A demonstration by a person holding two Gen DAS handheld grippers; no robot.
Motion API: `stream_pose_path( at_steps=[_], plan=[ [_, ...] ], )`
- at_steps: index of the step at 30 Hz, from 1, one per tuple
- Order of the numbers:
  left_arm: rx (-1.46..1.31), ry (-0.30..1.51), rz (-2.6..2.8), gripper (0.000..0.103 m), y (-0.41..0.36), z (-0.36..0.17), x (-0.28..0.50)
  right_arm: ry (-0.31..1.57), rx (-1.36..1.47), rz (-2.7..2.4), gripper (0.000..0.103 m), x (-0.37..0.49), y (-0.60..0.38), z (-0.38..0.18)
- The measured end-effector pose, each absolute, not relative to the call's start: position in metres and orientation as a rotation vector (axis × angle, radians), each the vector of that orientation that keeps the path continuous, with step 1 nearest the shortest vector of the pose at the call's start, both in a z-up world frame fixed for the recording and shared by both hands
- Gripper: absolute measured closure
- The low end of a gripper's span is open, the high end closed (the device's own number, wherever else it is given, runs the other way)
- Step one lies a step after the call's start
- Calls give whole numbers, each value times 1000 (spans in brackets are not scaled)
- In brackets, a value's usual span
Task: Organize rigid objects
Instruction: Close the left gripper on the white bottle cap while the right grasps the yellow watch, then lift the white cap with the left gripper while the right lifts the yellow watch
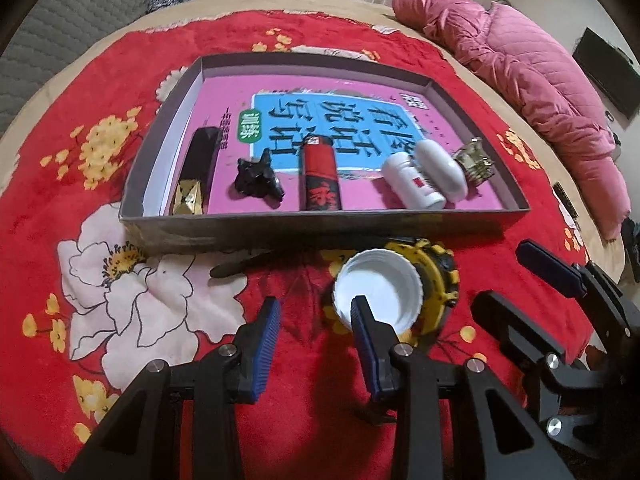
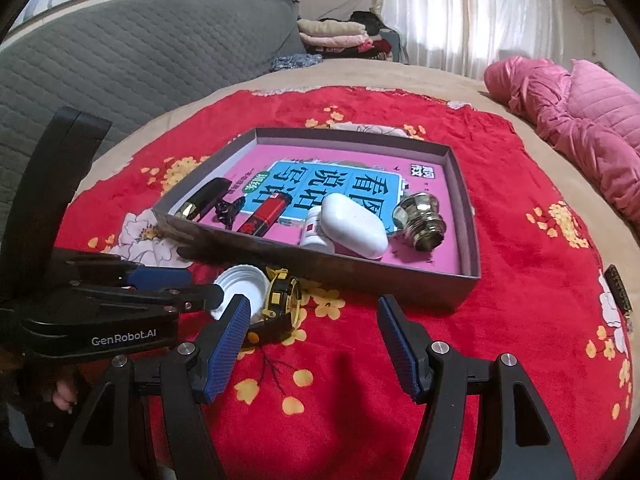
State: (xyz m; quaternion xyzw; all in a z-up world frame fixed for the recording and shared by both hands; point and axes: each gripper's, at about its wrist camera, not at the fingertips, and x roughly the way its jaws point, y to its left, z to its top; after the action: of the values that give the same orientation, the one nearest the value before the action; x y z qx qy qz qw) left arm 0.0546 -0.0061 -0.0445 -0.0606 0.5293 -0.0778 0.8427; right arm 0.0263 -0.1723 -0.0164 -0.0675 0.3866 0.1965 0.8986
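Your left gripper (image 1: 316,318) hangs open, one finger inside the white cap (image 1: 378,294) lying mouth-up beside the yellow tape measure (image 1: 434,280), just near of the box (image 1: 280,226) on the bed. Light, stiff, thin-walled: pinch its rim, though contact seems unclear. Your right gripper (image 2: 312,320) is open, empty.

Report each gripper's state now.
Left gripper: open, holding nothing; one finger sits over the white cap.
Right gripper: open, empty.
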Motion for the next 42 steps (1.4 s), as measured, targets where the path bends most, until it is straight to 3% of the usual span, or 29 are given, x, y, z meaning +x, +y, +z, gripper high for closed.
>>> stream_pose_path(
  at_steps=[17,20,25,32,36,42],
  plan=[
    [-129,1126,-172,66,-4,-56,63,941,-172,349,36,58,-162,-50],
    [-131,1125,-175,66,-4,-56,64,955,-167,362,42,61,-161,-54],
    [-136,1122,-178,66,-5,-57,66,959,-156,410,64,63,-153,-58],
    [-140,1119,-178,66,-5,-59,68,960,-103,428,70,66,-157,-64],
    [-155,1111,-182,66,-6,-59,69,950,-47,461,81,66,-164,-64],
    [-197,1104,-223,61,-7,-61,72,951,39,489,83,65,-180,-65]
  ],
)
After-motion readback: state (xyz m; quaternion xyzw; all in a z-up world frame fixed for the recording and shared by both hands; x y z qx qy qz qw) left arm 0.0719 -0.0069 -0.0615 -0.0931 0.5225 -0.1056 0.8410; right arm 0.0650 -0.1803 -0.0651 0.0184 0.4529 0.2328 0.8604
